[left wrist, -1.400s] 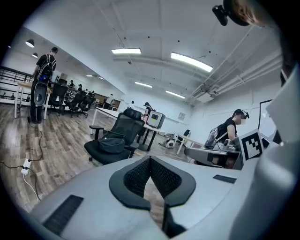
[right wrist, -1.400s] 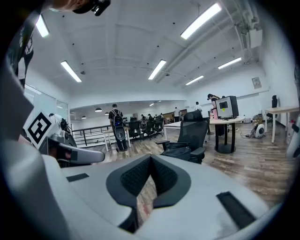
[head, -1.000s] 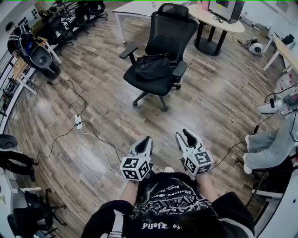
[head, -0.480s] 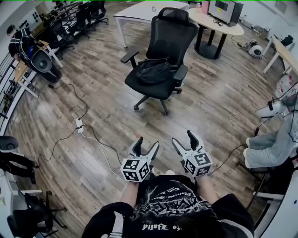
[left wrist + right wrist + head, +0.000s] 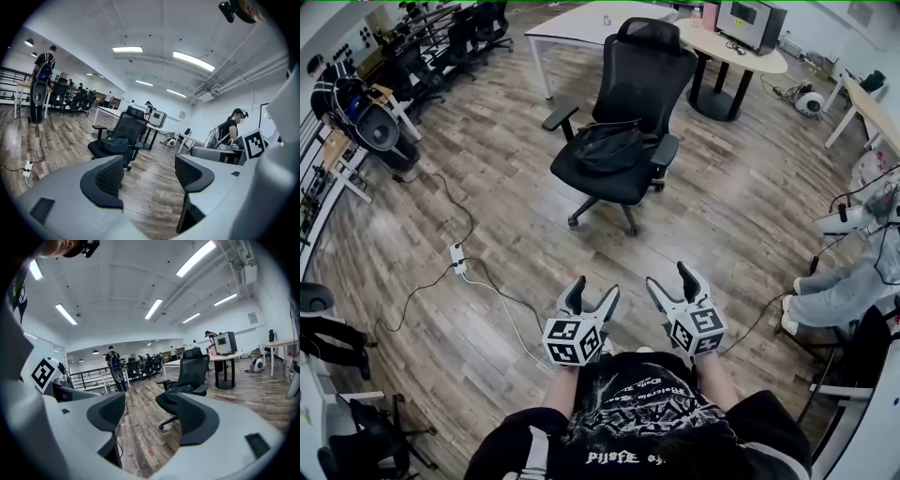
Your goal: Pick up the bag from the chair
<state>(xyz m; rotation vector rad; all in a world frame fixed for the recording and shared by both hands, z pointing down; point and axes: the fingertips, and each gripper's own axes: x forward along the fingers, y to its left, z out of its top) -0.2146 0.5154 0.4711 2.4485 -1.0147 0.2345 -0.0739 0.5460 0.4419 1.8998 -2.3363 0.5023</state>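
Presently, the bag [image 5: 605, 142] is located on the seat of the chair [image 5: 649, 66], between the two armrests, where it is kept from sliding off sideways. The chair stands on the wood floor [image 5: 506, 216], well apart from both grippers. The left gripper [image 5: 593, 291] and the right gripper [image 5: 670, 279] are held low, side by side and close to the body, with the jaws directed toward the chair; this is judged to be an approach posture. Both sets of jaws are spread wide, and nothing is contained between them, as is confirmed in each gripper view. The opening is judged to be prepared for the bag's soft bulk. No contact is made yet.
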